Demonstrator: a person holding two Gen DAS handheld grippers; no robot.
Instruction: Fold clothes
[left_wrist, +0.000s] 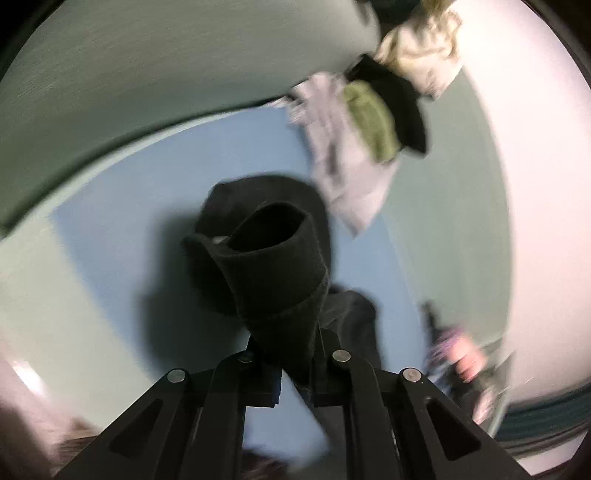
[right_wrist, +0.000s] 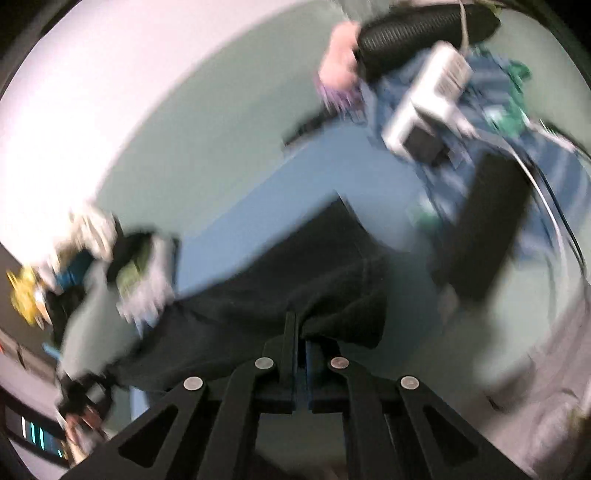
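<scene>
A black garment hangs lifted over the blue mat, its open cuff or hem turned toward the left wrist camera. My left gripper is shut on its lower edge. In the right wrist view the same black garment stretches across the blue mat, and my right gripper is shut on a bunched edge of it. Both views are blurred by motion.
A pile of clothes, grey, olive, black and cream, lies at the mat's far right; it shows as the clothes pile at left in the right view. The other gripper with a hand is at upper right. Pale green table surrounds the mat.
</scene>
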